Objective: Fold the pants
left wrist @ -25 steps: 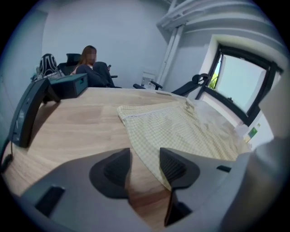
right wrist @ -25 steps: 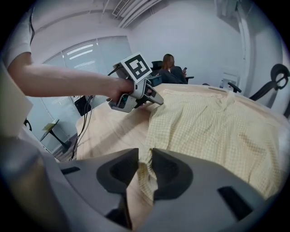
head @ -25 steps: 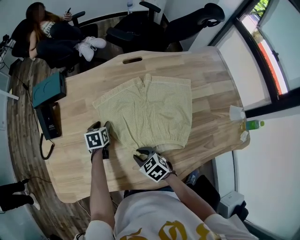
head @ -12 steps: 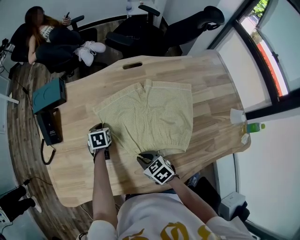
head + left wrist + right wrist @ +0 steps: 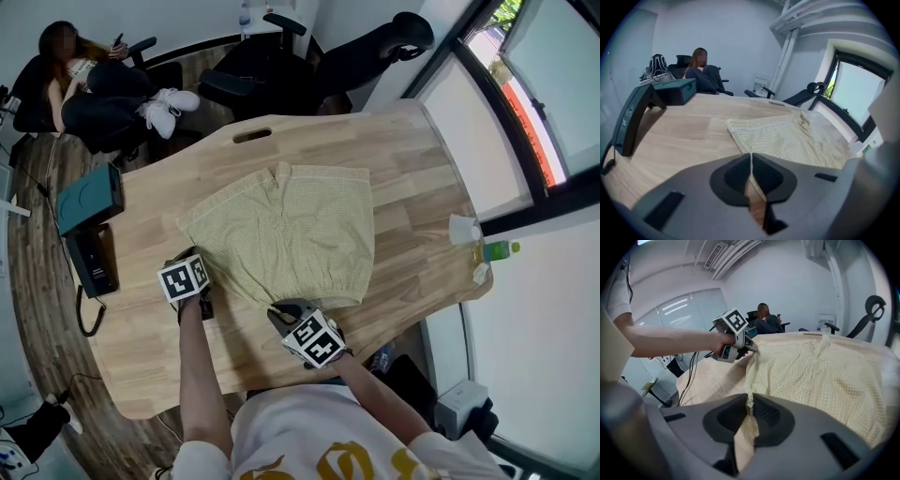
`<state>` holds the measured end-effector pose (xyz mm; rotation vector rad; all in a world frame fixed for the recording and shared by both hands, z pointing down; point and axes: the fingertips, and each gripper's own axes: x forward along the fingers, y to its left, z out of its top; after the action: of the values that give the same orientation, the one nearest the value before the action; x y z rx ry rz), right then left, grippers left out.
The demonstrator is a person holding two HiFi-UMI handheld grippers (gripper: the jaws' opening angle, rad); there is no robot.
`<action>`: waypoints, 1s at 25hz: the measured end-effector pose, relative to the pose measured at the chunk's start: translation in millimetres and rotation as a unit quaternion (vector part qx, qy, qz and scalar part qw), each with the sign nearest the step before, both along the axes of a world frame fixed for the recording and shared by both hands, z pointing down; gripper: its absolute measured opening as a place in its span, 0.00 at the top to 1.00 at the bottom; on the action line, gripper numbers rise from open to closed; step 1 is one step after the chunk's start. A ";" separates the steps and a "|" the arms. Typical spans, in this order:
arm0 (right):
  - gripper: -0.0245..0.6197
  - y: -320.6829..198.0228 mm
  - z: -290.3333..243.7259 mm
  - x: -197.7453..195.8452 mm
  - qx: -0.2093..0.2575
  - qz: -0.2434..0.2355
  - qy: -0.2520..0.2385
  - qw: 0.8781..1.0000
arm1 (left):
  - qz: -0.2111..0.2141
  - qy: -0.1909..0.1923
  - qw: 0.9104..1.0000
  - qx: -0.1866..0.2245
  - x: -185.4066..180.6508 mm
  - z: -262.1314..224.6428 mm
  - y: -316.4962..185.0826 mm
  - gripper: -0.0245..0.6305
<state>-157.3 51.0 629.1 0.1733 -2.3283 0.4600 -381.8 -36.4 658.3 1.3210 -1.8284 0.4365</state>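
Observation:
Pale yellow checked shorts (image 5: pixel 286 234) lie spread flat on the wooden table (image 5: pixel 412 178). My left gripper (image 5: pixel 199 263) is at their near left edge, and its jaws have just been closing; in the left gripper view a thin fold of the cloth (image 5: pixel 751 161) is pinched between them, with the shorts (image 5: pixel 787 138) stretching away beyond. My right gripper (image 5: pixel 280 310) is at the near corner of the shorts, its jaws also just closed on a bunched bit of fabric (image 5: pixel 750 409). The right gripper view shows the left gripper (image 5: pixel 752 348) gripping the far edge of the shorts (image 5: pixel 820 376).
A teal box (image 5: pixel 89 197) and a black desk phone (image 5: pixel 91 258) with its cord sit at the table's left side. A white cup (image 5: pixel 461 228) and a green bottle (image 5: pixel 502 249) stand at the right edge. A seated person (image 5: pixel 94 84) and office chairs (image 5: pixel 281 66) are beyond the table.
The left gripper's jaws, spread apart a second ago, have come together on the shorts' edge. The right gripper has closed on the near corner and lifted it slightly.

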 end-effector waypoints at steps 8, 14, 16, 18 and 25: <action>0.90 -9.4 -14.5 5.3 0.018 0.017 -0.012 1.000 | -0.007 0.019 0.999 0.032 4.0 -25.4 -12.7 0.93; 0.90 -21.0 -35.5 14.2 0.039 0.054 -0.036 0.997 | -0.002 0.014 0.997 0.072 12.9 -61.6 -27.5 0.93; 0.90 -28.0 -43.3 17.8 0.044 0.070 -0.047 0.995 | 0.005 0.007 0.997 0.082 17.3 -74.7 -36.6 0.93; 0.90 -30.6 -48.5 22.8 0.045 0.084 -0.054 0.994 | 0.013 0.003 0.996 0.089 23.6 -85.7 -42.7 0.94; 0.90 -52.0 -69.7 42.9 0.081 0.153 -0.073 0.982 | 0.039 -0.012 0.992 0.119 42.8 -120.5 -68.1 0.94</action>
<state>-114.4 -1.0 559.4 0.5991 -2.4942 0.4449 -338.9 -104.5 537.9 1.5581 -1.8993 0.2813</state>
